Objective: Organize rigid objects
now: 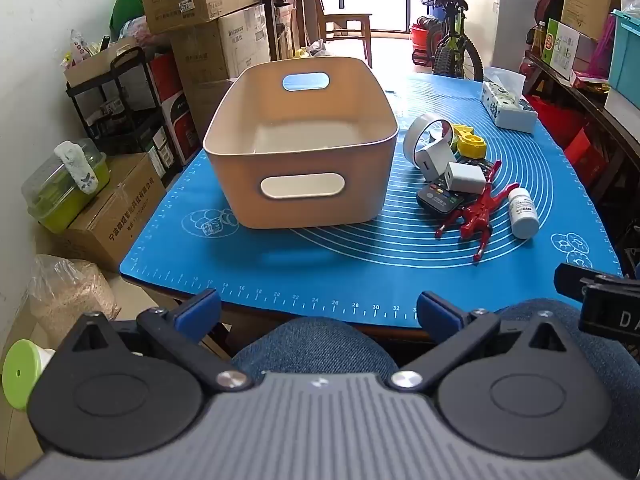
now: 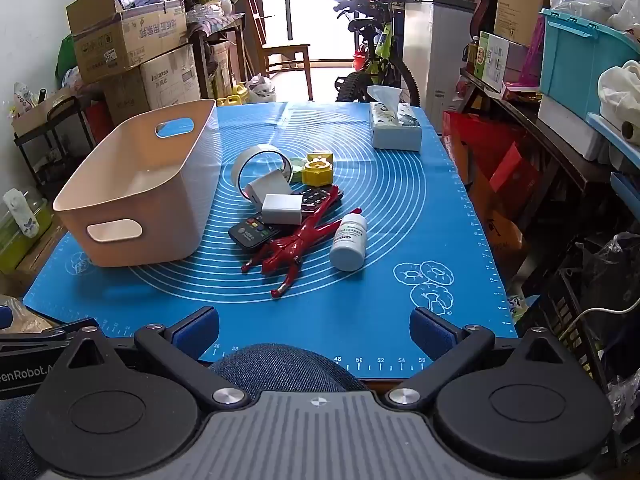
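Note:
A beige bin (image 1: 300,152) stands empty on the blue mat (image 1: 320,264); it also shows in the right wrist view (image 2: 136,196). Right of it lies a pile: tape roll (image 2: 260,162), two white chargers (image 2: 282,208), black remote (image 2: 256,232), red figure (image 2: 296,250), white bottle (image 2: 350,240), yellow parts (image 2: 318,168). The pile also shows in the left wrist view, with the red figure (image 1: 478,212) and bottle (image 1: 523,212). My left gripper (image 1: 318,314) and right gripper (image 2: 314,330) are open and empty, held at the table's near edge.
A tissue box (image 2: 396,128) sits at the mat's far right. Stacked cartons (image 1: 200,8) stand to the left, a bicycle (image 2: 376,60) behind the table, and shelves with a teal bin (image 2: 580,60) to the right. My knees (image 1: 320,340) are below the grippers.

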